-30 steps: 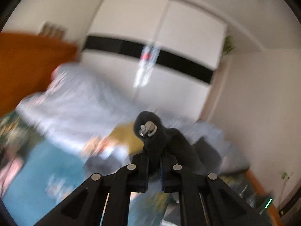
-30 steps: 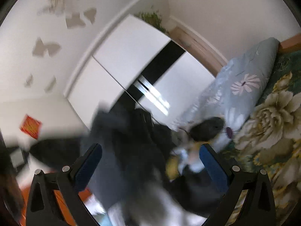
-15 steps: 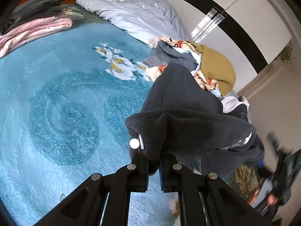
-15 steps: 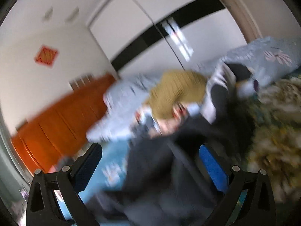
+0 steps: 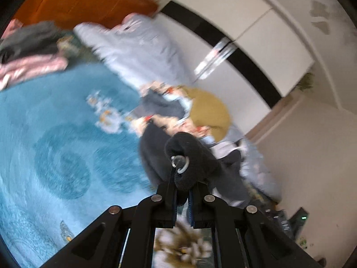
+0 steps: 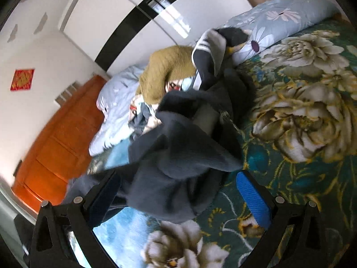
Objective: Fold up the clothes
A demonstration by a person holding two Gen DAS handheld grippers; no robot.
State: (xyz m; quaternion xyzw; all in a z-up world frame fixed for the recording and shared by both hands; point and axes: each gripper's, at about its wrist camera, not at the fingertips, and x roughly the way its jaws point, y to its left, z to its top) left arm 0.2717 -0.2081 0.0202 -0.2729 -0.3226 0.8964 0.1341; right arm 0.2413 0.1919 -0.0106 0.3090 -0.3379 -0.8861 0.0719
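- Two black fingers of the left gripper (image 5: 182, 197) are squeezing close together in the left wrist view, pinching a fold of the dark grey fleece garment (image 5: 191, 156) — a small metal ring (image 5: 179, 164) is showing on the pinched part.
- The rest of that garment is hanging down past the fingers toward the pile of clothes (image 5: 178, 109), where a mustard sweater (image 5: 210, 114) is sitting on top.
- A blue blanket (image 5: 55, 138) is spreading out on the left, with pink and grey folded clothes (image 5: 31, 55) lying at its far edge. This view is blurry.
- In the right wrist view, the right gripper (image 6: 180, 201) is standing wide open — its blue pads (image 6: 253, 197) are far apart and gripping nothing.
- The dark grey fleece garment (image 6: 176, 156) is lying bunched up between the two fingers, on the flowered green bedspread (image 6: 301, 134).
- Behind it the mustard sweater (image 6: 165, 73) is leaning by a pale blue flowered quilt (image 6: 279, 20).
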